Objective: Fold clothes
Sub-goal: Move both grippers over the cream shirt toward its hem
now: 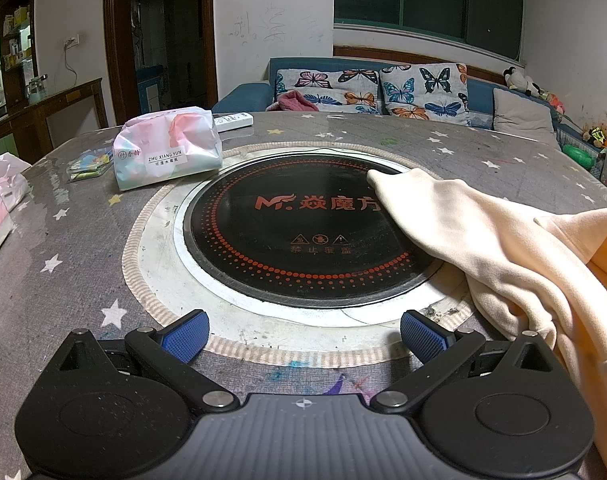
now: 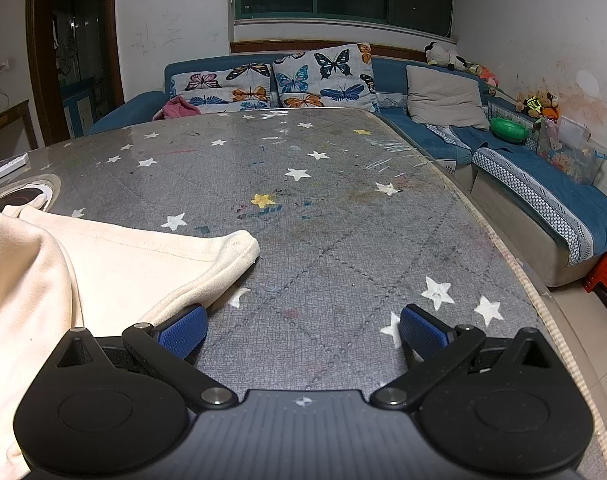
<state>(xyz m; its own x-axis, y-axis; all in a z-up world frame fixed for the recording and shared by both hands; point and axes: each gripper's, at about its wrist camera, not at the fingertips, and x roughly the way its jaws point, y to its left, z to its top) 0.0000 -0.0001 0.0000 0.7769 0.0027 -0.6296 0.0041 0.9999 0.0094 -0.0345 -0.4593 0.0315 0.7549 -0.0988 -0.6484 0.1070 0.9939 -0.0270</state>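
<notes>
Starting at the left, we see a pastel paper-wrapped tissue pack (image 1: 168, 147) standing on the grey star-printed tablecloth (image 1: 63, 240), well apart from anything we need. Beside it, set into the table, is the round black induction cooktop with red dotted rings (image 1: 299, 232). Our left gripper (image 1: 303, 338) hangs just in front of that cooktop, its blue pads spread wide with nothing between them.

Further right lies the task's piece, a cream-coloured soft fleece garment (image 1: 483, 240), rumpled, with one sleeve end draped over the cooktop's right edge. In the right wrist view the same garment (image 2: 115, 256) fills the lower left, and another part reaches out flat onto the cloth, ending in a rounded cuff. Our right gripper (image 2: 303, 336) is likewise released and empty, its left pad (image 2: 183, 332) just beside the fabric's edge; we cannot tell whether it touches.

We judge folding has not begun: the garment is unspread. The next move calls for each claw to take an edge, pull the cloth off the cooktop and lay it flat on open table to the right.
</notes>
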